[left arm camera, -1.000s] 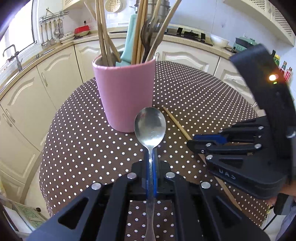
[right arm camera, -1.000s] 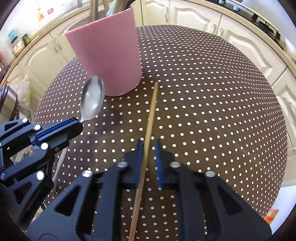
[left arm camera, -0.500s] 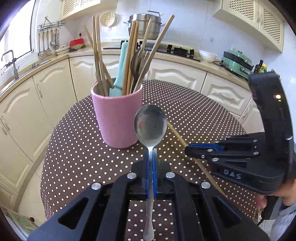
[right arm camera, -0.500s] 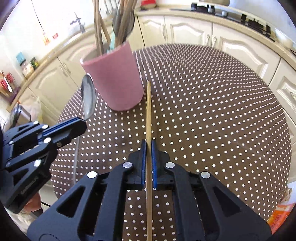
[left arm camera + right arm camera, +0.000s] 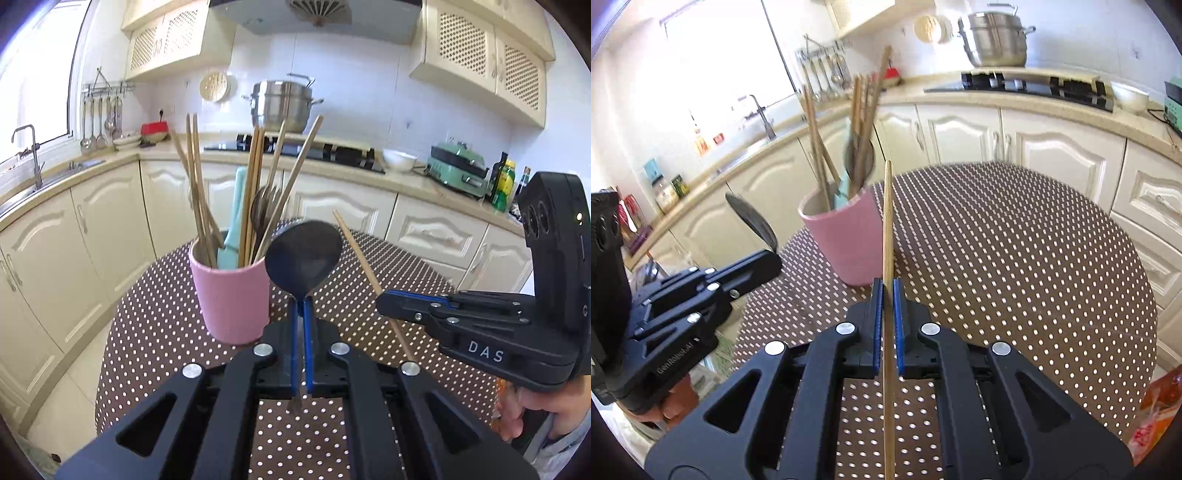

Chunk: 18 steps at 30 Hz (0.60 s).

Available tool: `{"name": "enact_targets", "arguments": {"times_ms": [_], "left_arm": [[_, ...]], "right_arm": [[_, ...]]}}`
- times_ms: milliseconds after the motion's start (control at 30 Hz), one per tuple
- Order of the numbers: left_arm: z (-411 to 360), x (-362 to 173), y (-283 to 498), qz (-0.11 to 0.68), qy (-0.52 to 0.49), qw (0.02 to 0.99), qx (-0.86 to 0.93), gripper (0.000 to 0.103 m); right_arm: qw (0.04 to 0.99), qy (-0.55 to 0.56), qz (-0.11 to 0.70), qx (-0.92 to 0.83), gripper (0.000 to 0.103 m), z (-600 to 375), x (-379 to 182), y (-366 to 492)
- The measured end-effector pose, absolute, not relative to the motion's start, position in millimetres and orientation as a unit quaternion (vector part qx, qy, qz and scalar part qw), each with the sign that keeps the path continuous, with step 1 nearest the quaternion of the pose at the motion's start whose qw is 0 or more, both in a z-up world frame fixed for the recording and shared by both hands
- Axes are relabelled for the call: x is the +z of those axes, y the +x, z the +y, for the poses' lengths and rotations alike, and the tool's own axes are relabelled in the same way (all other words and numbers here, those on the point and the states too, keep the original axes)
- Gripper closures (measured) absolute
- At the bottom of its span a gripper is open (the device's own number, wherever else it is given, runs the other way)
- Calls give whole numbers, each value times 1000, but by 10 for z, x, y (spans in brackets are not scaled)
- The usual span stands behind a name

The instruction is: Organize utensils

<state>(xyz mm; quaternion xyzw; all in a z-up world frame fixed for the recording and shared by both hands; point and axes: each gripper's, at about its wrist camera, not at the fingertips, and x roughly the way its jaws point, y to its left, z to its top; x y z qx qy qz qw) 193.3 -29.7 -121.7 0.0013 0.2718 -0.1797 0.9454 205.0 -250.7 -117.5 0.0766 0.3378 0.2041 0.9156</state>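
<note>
A pink utensil cup (image 5: 232,299) stands on the dotted round table (image 5: 155,325), holding several wooden chopsticks, a teal spatula and dark spoons. My left gripper (image 5: 301,306) is shut on a metal spoon (image 5: 303,258), bowl up, raised just right of the cup. My right gripper (image 5: 886,291) is shut on a wooden chopstick (image 5: 887,229), held tilted upward beside the cup (image 5: 846,240). The right gripper (image 5: 384,306) and chopstick (image 5: 364,262) also show in the left wrist view. The left gripper (image 5: 768,264) and spoon (image 5: 751,221) show at the left of the right wrist view.
Cream kitchen cabinets (image 5: 110,229) and a counter curve behind the table. A stove with a steel pot (image 5: 282,105) is at the back, a sink (image 5: 44,177) at the left. An orange packet (image 5: 1156,410) lies at the table's right edge.
Both grippers have risen and tilted upward from the table. The right gripper closed on the chopstick and lifted it. The spoon moved up with the left gripper.
</note>
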Motion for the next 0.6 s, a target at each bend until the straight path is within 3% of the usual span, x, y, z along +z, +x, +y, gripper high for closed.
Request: {"name": "enact_targets", "arguments": {"times_ms": [267,600], "left_arm": [[-300,-954,1905,229,5,955,-188,103],[-152,-1157,2163,276,-25,941,-192,103]], "right_arm": [[930,95,274,226,97,-2448,-821,2043],[928,94,290,214,97,-2404,-919,2181]]}}
